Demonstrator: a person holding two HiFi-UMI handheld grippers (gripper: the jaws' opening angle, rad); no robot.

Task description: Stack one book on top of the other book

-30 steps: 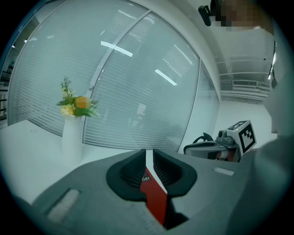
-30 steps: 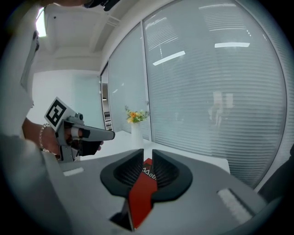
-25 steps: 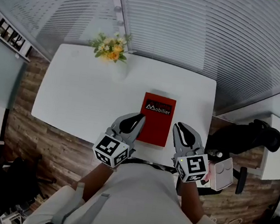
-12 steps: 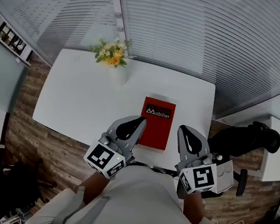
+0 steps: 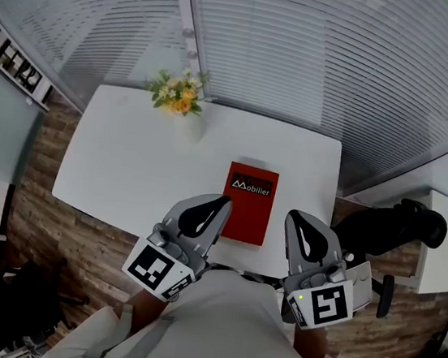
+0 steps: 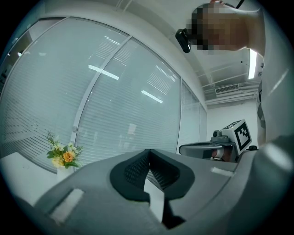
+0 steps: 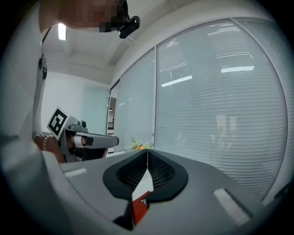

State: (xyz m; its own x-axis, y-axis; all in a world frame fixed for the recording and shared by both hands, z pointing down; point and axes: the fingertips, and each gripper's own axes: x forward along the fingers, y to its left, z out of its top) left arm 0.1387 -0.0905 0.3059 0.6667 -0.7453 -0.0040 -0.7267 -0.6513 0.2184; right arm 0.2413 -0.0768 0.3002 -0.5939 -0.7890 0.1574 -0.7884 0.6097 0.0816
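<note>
Our left gripper (image 5: 220, 205) and right gripper (image 5: 295, 219) rise clear of the table (image 5: 128, 161) with jaws now together and empty, leaving 1 red book (image 5: 248, 203) showing by its near edge, so we judge stacking done.

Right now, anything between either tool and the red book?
Nothing visible. The left tool and right tool, shut and empty, flank the near end of the red book. The flowers stand across the table, far side.
</note>
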